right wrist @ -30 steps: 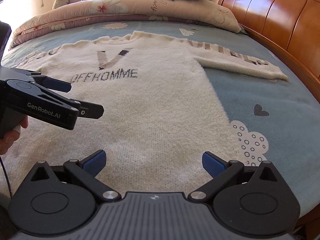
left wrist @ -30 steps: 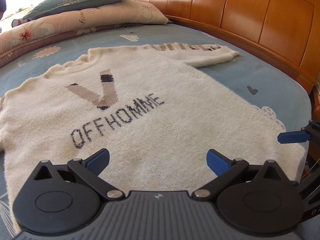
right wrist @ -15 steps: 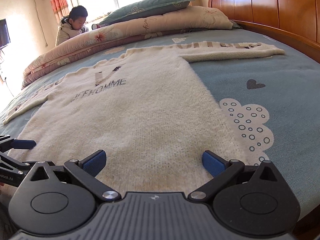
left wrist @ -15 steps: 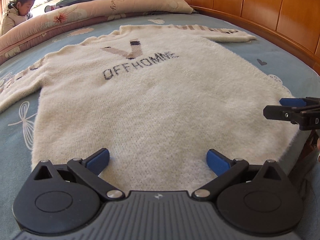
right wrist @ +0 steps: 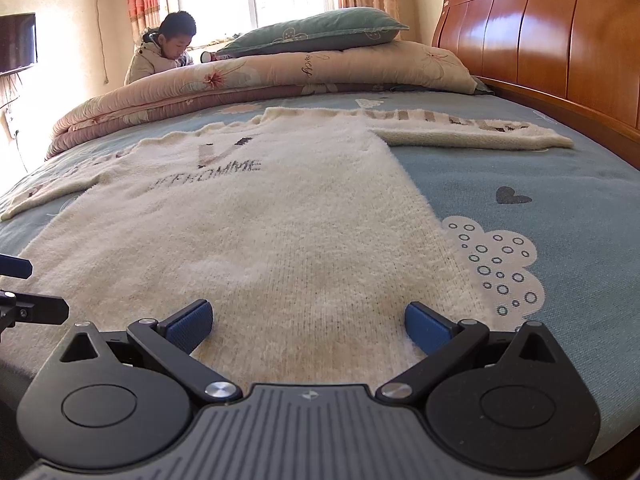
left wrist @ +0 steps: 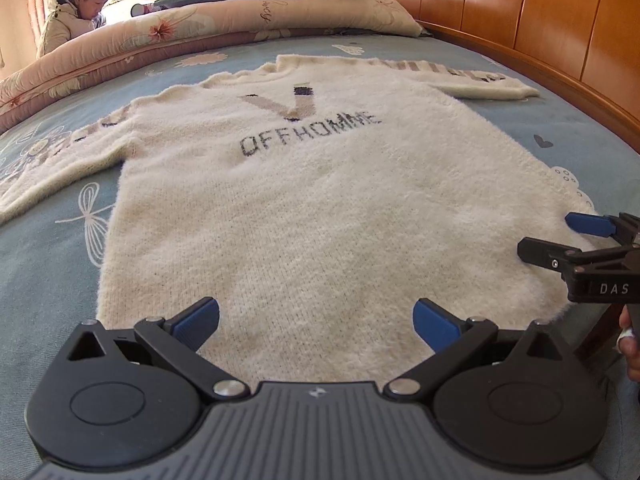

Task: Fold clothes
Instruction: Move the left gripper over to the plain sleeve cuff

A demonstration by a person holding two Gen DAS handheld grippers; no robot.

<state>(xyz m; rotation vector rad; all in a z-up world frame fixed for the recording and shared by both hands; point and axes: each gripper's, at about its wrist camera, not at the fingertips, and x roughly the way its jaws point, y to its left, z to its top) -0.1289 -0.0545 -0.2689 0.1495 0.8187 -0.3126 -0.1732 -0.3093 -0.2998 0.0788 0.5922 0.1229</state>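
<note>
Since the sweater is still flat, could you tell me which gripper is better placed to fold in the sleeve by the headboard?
The right gripper: open at the hem, nearer the sleeve beside the headboard. The left gripper is on the sweater's other side.

One sweater, two grippers, one pillow, one person.

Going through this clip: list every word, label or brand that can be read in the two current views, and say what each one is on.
"OFFHOMME", under a large "V": knitted on the chest of the cream sweater.
"DAS", cut off by the frame edge: on the side of the right gripper.
Dark letters on the sweater's sleeve: too foreshortened to read.
Script word on the folded quilt: too small and blurred to read.
</note>
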